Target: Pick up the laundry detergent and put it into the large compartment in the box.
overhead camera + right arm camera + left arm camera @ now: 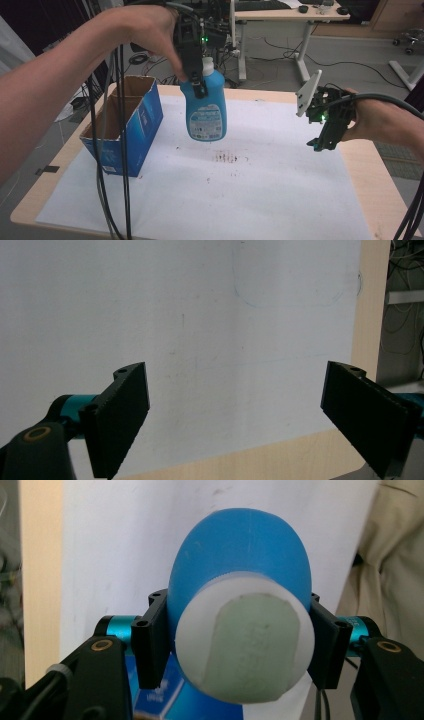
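High view, bottle: we are seeing the blue bottle [205, 107] hanging upright in the air above the white sheet [240, 195] on the counter [372, 170], long axis vertical, white cap up
High view, left gripper: the left gripper [198, 86] is clamping the bottle at its shoulder from above
High view, box: the open cardboard box [131, 125] is standing just to the left of the bottle, mouth up; we are judging that any move toward it turns on this sideways gap and on the bottle's base clearing the rim
High view, right gripper: the right gripper [322, 141] is hovering well apart at the right, so the left hand is the nearer one
Left gripper view: we are looking down the bottle's axis; the cap [245, 637] is sitting between the jaws and the pads [150, 647] are pressing on both sides, a contact the high view is hiding
Right gripper view: the right gripper [235, 415] is standing wide, nothing between its jaws, the sheet beyond
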A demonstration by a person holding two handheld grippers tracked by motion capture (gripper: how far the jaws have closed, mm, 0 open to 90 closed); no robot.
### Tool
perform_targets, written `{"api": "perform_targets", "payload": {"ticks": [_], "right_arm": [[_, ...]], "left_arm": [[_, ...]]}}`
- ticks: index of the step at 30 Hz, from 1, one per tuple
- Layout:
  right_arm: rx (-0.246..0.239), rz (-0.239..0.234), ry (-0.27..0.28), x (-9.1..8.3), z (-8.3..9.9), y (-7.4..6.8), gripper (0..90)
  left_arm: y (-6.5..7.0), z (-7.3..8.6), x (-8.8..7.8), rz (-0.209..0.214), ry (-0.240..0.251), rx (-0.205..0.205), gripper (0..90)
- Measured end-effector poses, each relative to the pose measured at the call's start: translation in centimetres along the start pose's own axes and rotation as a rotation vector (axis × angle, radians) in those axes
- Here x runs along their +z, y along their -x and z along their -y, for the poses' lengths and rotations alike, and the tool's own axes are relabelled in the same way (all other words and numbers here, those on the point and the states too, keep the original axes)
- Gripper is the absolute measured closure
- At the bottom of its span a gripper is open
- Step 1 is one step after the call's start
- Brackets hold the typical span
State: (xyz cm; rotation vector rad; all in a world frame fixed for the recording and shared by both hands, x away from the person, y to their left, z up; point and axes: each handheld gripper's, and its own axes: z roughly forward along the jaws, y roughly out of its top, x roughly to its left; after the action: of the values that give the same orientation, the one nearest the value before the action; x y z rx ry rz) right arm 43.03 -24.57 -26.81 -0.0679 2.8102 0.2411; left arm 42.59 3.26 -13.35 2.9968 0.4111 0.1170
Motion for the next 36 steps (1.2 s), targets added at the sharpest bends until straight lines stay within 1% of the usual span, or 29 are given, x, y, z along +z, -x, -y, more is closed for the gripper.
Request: {"api": "perform_targets", "payload": {"ticks": [2, 3, 4, 5, 6, 7, 8, 9, 10, 11, 12, 13, 15, 17, 18, 19, 21, 23, 24, 25, 26, 28, 29, 30, 31, 33, 34, 35, 36], "right_arm": [[-0.002, -0.001, -0.001, 0.0, -0.1, -0.1, 11.2], [-0.002, 0.002, -0.003, 0.0, -0.2, -0.1, 11.2], [-0.002, 0.002, -0.003, 0.0, -0.2, -0.1, 11.2], [-0.006, 0.002, 0.002, -0.1, -0.2, -0.2, 11.2], [-0.006, 0.003, 0.001, -0.1, -0.2, -0.2, 11.2], [-0.004, 0.003, 0.002, -0.1, -0.1, -0.2, 11.2], [-0.004, 0.003, 0.002, -0.1, -0.1, -0.2, 11.2], [-0.003, 0.000, 0.001, -0.1, -0.1, -0.1, 11.2], [-0.001, 0.002, 0.003, -0.1, 0.0, -0.1, 11.2], [-0.001, 0.002, 0.003, -0.1, 0.0, -0.1, 11.2], [-0.002, -0.001, 0.001, -0.1, 0.0, 0.0, 11.2], [-0.002, 0.000, 0.004, 0.0, 0.0, -0.1, 11.2], [-0.002, -0.001, 0.005, 0.1, 0.0, -0.1, 11.2], [-0.003, -0.006, 0.007, 0.1, -0.1, -0.1, 11.2], [-0.003, -0.006, 0.007, 0.1, -0.1, -0.1, 11.2], [-0.004, -0.008, 0.007, 0.2, -0.2, 0.0, 11.2], [-0.007, -0.011, 0.006, 0.3, -0.3, 0.0, 11.3], [-0.008, -0.014, 0.006, 0.3, -0.3, 0.1, 11.2], [-0.008, -0.014, 0.006, 0.3, -0.3, 0.1, 11.2], [-0.001, -0.017, 0.006, 0.3, -0.2, 0.1, 11.2], [0.004, -0.019, 0.006, 0.3, -0.2, 0.1, 11.2], [0.005, -0.021, 0.007, 0.3, -0.2, 0.1, 11.2], [0.002, -0.023, 0.006, 0.2, -0.1, 0.1, 11.2], [0.002, -0.023, 0.006, 0.2, -0.1, 0.1, 11.2], [0.008, -0.025, 0.007, 0.2, -0.1, 0.1, 11.2], [0.018, -0.025, 0.005, 0.1, 0.0, 0.1, 11.2], [0.018, -0.025, 0.005, 0.1, 0.0, 0.1, 11.2], [0.014, -0.025, 0.004, 0.1, 0.0, 0.1, 11.2], [0.015, -0.024, 0.004, 0.2, 0.0, 0.1, 11.2]], "left_arm": [[-0.6, 0.8, -0.3, -0.022, -0.013, -0.075, 38.2], [-0.9, 1.2, -0.5, -0.030, -0.007, -0.115, 38.2], [-0.9, 1.2, -0.5, -0.030, -0.007, -0.115, 38.2], [-1.5, 2.2, -0.9, -0.038, 0.004, -0.188, 38.2], [-1.8, 2.6, -1.1, -0.038, 0.002, -0.222, 38.2], [-1.8, 2.6, -1.1, -0.038, 0.002, -0.222, 38.2], [-2.0, 3.1, -1.4, -0.042, 0.009, -0.250, 38.2], [-2.5, 4.1, -1.8, -0.045, 0.018, -0.308, 38.3], [-2.5, 4.1, -1.8, -0.045, 0.018, -0.308, 38.2], [-2.7, 4.7, -2.0, -0.043, 0.016, -0.349, 38.2], [-2.9, 5.2, -2.1, -0.044, 0.018, -0.369, 38.2], [-3.2, 6.0, -2.5, -0.047, 0.019, -0.408, 38.2], [-3.5, 6.9, -2.8, -0.059, 0.021, -0.422, 38.2], [-3.6, 7.6, -3.2, -0.073, 0.016, -0.447, 38.2], [-3.6, 7.6, -3.2, -0.073, 0.016, -0.447, 38.2], [-3.8, 8.5, -3.6, -0.083, 0.014, -0.469, 38.2], [-3.9, 9.4, -4.0, -0.086, 0.026, -0.504, 38.2], [-4.1, 10.5, -4.3, -0.083, 0.022, -0.523, 38.2], [-4.1, 10.5, -4.3, -0.083, 0.022, -0.523, 38.2], [-4.2, 11.4, -4.5, -0.089, 0.025, -0.544, 38.2], [-4.2, 11.8, -4.7, -0.095, 0.029, -0.555, 38.2], [-4.3, 12.7, -5.0, -0.103, 0.024, -0.566, 38.2], [-4.3, 13.2, -5.2, -0.104, 0.024, -0.579, 38.2], [-4.3, 13.2, -5.2, -0.104, 0.024, -0.579, 38.2], [-4.5, 14.1, -5.4, -0.107, 0.014, -0.589, 38.2], [-4.6, 14.9, -5.4, -0.115, 0.005, -0.603, 38.2], [-4.6, 14.9, -5.4, -0.115, 0.005, -0.603, 38.2], [-4.7, 15.6, -5.4, -0.123, -0.016, -0.616, 38.2], [-4.8, 15.9, -5.4, -0.127, -0.027, -0.615, 38.2]]}}
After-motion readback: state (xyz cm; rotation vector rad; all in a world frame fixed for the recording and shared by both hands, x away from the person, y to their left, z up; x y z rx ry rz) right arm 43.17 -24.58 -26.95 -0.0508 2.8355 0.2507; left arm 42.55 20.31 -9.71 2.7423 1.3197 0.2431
